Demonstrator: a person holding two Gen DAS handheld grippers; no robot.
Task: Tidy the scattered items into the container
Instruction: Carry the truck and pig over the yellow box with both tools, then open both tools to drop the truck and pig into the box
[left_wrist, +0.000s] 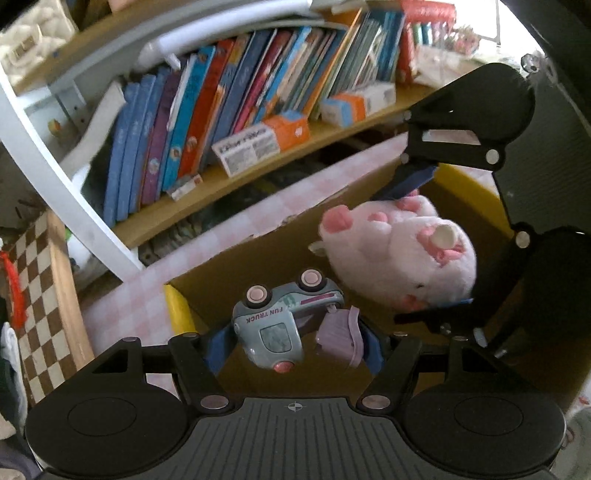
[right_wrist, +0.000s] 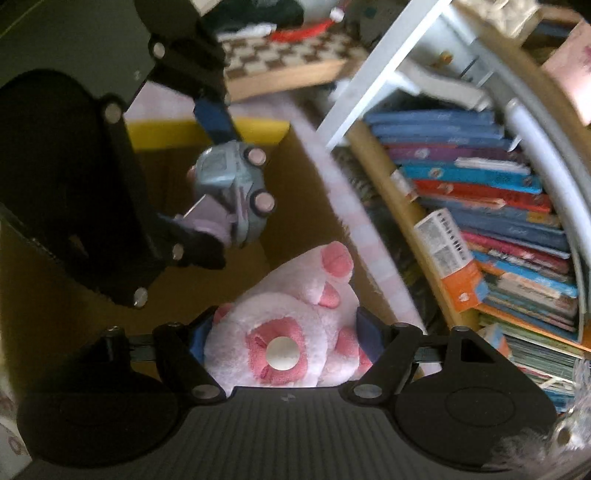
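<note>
Holding our left gripper (left_wrist: 291, 343) over the open cardboard box (left_wrist: 258, 254), we pinch the blue toy truck (left_wrist: 273, 325) between its blue pads, the truck on its side with pink wheels up and its lilac rear part against the right-hand pad. Our right gripper (right_wrist: 284, 332) is clamped on the pink plush toy (right_wrist: 280, 332), whose round white patch faces the camera and whose pink feet stick out past the fingers. Both toys hang above the box's brown interior; whether either touches the floor of it we cannot tell. In the left wrist view the plush (left_wrist: 399, 251) sits just right of the truck, near but apart, so we have little open room between the two grippers. Yellow tape (left_wrist: 181, 314) marks the box's corners, and its near wall edge runs diagonally just beyond the truck. Past that edge lies a pink checked mat (left_wrist: 147, 295), then a bookshelf (left_wrist: 229, 173) packed with leaning books. A brown-and-white chequered board (left_wrist: 40, 295) stands at the far left.
</note>
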